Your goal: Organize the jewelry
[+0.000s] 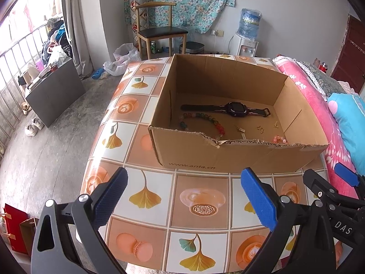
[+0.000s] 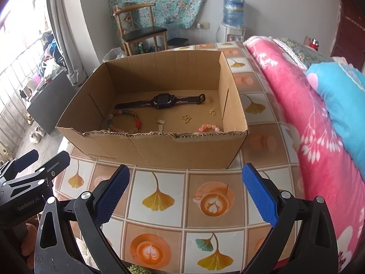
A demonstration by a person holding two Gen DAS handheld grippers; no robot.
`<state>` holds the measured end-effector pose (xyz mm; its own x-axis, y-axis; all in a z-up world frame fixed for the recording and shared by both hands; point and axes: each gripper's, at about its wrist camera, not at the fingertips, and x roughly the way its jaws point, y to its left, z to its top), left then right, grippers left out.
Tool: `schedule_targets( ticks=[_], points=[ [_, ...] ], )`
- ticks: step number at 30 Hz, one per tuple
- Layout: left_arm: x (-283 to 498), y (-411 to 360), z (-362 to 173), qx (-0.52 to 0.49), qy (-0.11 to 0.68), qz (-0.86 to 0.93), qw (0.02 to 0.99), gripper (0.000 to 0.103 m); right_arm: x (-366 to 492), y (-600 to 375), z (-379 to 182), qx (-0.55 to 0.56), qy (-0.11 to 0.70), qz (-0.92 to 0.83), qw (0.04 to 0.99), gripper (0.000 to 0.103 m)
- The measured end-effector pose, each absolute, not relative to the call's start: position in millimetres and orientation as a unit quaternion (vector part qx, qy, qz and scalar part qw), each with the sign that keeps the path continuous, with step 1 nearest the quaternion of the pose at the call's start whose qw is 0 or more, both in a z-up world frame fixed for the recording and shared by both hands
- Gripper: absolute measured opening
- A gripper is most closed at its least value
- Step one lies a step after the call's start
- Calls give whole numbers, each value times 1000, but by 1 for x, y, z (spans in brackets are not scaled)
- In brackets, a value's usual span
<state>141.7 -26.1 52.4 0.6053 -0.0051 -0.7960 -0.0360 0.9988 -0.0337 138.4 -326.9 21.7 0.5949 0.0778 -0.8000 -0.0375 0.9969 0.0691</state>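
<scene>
Left gripper (image 1: 183, 196) and right gripper (image 2: 186, 193) both spread wide, holding nothing, above the table (image 2: 173, 182); cardboard box (image 2: 159, 143) just ahead holds watch (image 2: 162, 100), multicolour bead bracelet (image 2: 124, 121), pink bead bracelet (image 2: 208, 128), small gold pieces (image 2: 186, 118).

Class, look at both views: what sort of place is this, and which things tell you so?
Probably a lived-in bedroom at home: a bed with pink quilt, a water dispenser, a wooden chair.
</scene>
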Motion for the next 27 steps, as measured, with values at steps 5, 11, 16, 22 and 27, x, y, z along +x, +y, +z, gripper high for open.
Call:
schedule_targets(
  ticks=[5,11,16,22,27],
  points=[
    [143,-26,51,-24,447,10,894,98,138,-326,21,26,451,33,892,95],
    [145,-26,48,-22,450,10,893,98,138,-327,18,32,456,33,889,95],
    [145,-26,47,-21,450,12,893,98,139,-327,19,32,456,36,889,95],
    [144,-25,46,-21,449,13,893,98,140,-329,19,33,456,36,888,95],
    [145,-25,46,-21,450,13,893,98,140,-329,20,34,457,36,888,95]
  ],
)
